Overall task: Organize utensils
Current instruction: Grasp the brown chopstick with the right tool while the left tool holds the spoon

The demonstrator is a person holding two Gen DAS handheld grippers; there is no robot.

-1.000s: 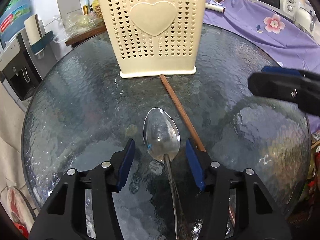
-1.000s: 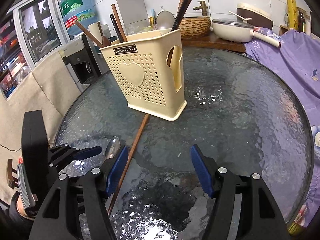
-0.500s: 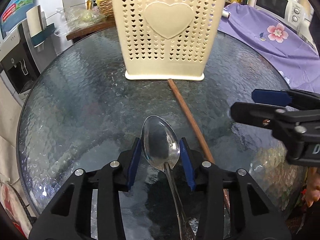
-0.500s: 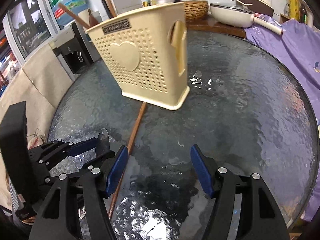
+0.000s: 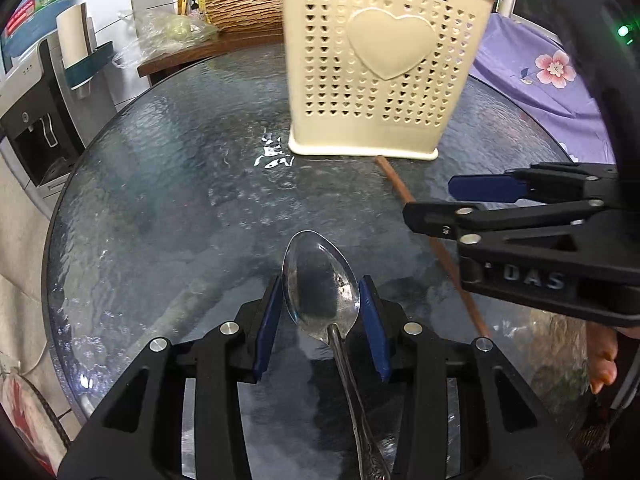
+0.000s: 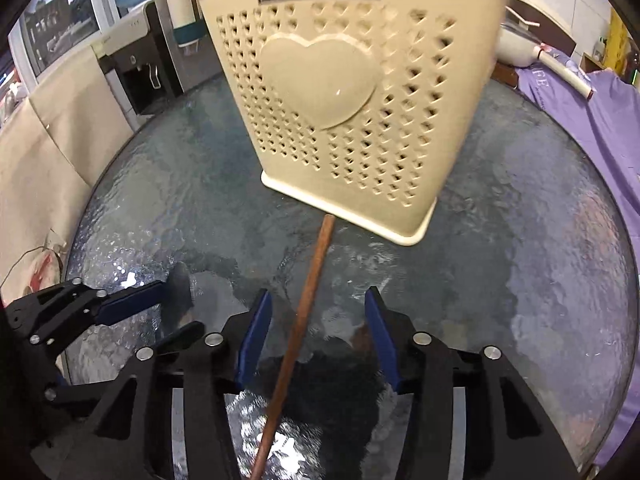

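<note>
The cream utensil holder stood at the far side of the round glass table, and a few handles already rose from its top, so some sorting looked done. Two pieces remained outside it. The metal spoon sat bowl-up between the blue pads of the left gripper, which pinched the bowl's sides; its handle ran back towards the camera. It seemed lifted or about to be, though whether it had fully left the glass could not be told. The brown chopstick lay on the table, its far tip just short of the holder's base, passing between the jaws of the right gripper. Those jaws had just been closing but stood apart from the stick on both sides, so it was straddled, not yet gripped. By this reckoning, both pieces had yet to be carried to the holder and dropped in.
</note>
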